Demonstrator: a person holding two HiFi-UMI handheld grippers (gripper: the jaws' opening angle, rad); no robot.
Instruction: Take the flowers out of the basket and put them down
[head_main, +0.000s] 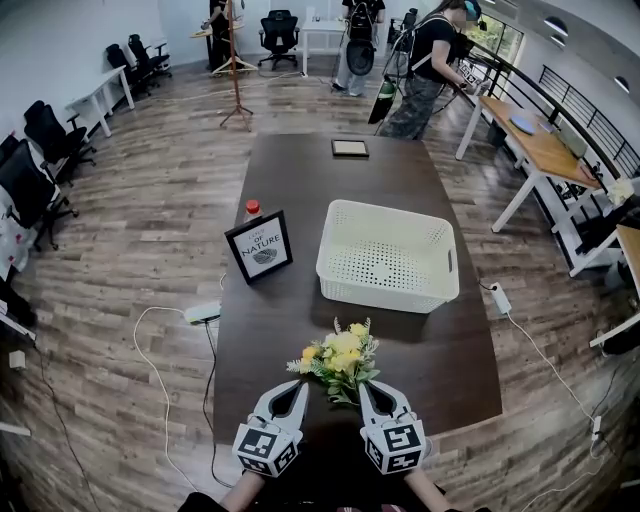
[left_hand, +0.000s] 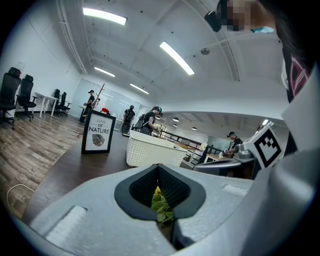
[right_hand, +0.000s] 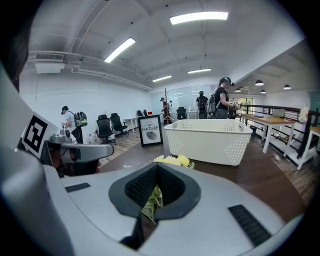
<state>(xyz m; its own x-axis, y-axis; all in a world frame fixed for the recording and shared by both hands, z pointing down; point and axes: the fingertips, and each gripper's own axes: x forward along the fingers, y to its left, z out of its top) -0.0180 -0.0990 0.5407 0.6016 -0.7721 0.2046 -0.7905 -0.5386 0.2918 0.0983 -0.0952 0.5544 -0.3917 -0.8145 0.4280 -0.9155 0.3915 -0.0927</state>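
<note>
Already out of the basket (head_main: 385, 292), the flowers (head_main: 342, 360) lie on the table (head_main: 300, 170) at lower centre. The left tongs (head_main: 299, 386) and right tongs (head_main: 366, 388) pinch their leaves; gentle release should avoid dragging them.

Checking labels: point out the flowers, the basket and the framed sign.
flowers (head_main: 341, 352): head view, on the yellow blooms in the middle of the bunch.
basket (head_main: 385, 294): head view, on its near wall.
sign (head_main: 260, 247): head view, on the middle of its face.
</note>
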